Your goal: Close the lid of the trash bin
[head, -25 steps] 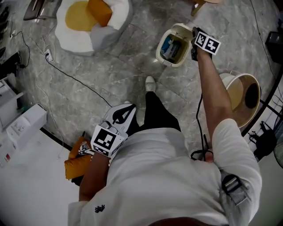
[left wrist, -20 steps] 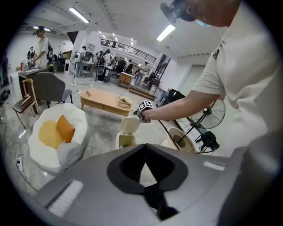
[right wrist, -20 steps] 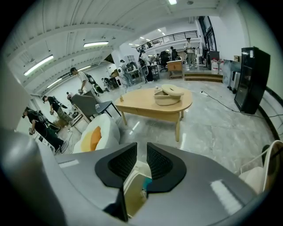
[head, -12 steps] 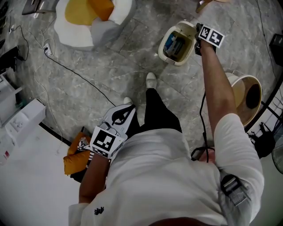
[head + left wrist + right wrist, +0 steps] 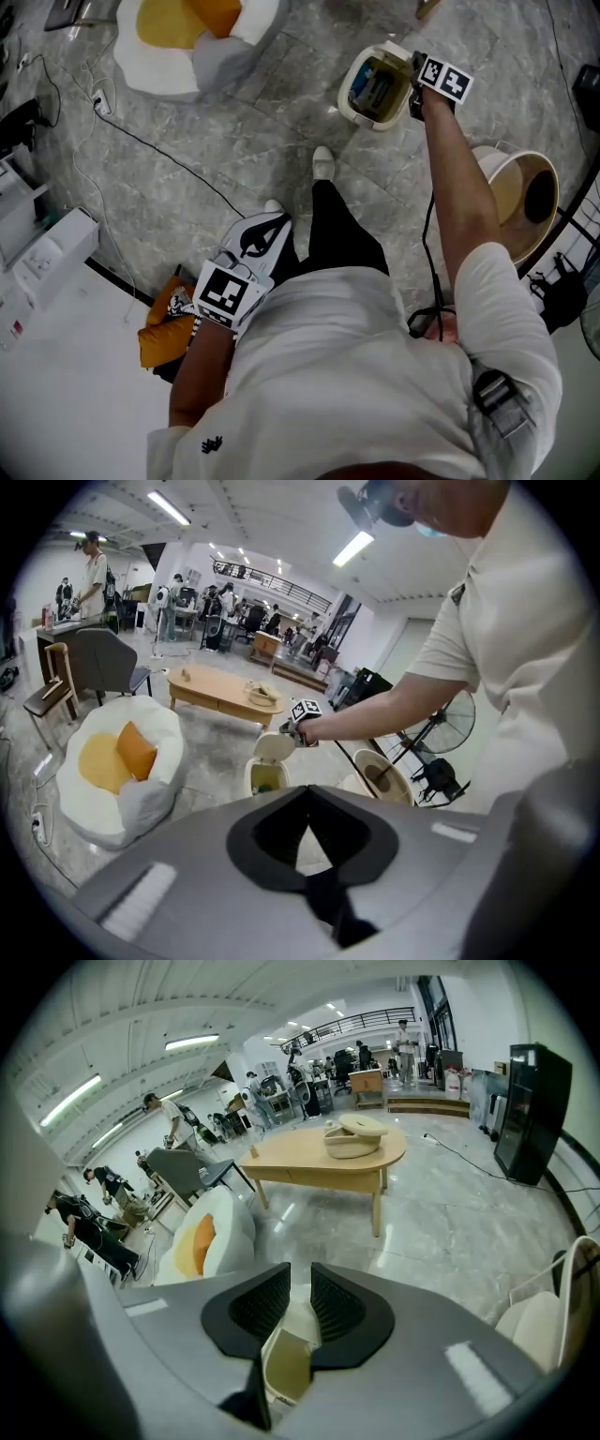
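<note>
the trash bin sits on the far floor, its lid standing up. the right claw is nearly closed, pinching the lid's edge. the left claw is closed on nothing. tip the lid down slowly over the bin, then let go.

Grey marble floor w/ open trash bin, white beanbag & low wooden table

No text, label, brand or number can be read anywhere
</note>
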